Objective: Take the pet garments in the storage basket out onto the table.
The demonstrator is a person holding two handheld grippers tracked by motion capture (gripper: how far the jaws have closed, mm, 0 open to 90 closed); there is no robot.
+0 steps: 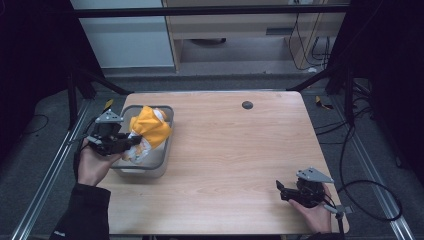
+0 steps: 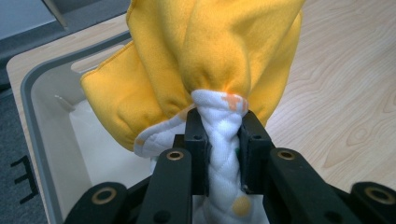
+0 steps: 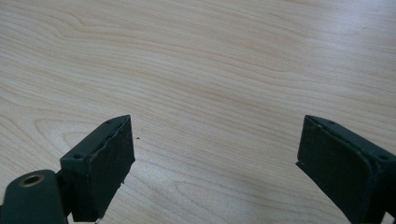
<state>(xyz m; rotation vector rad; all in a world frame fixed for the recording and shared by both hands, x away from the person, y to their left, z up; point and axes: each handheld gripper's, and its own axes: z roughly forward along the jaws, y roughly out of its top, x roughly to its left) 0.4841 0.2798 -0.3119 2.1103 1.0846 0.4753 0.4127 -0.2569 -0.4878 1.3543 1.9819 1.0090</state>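
Gripping: left gripper (image 2: pixel 219 140) fingers clamp the yellow-and-white quilted cloth (image 1: pixel 147 131) above the grey plastic bin (image 1: pixel 167 142), tabletop's left edge.
Idle: right gripper (image 3: pixel 215 163), fingers wide open, near right corner.

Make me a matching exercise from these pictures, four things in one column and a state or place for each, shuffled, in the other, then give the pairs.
1. left gripper
2. right gripper
3. yellow and white cloth
4. grey bin

A. jaws wide apart over bare wood
B. stands at the table's left edge
C. shut on a twisted white fold
D. hangs bunched above the bin

Pairs: 1-C, 2-A, 3-D, 4-B
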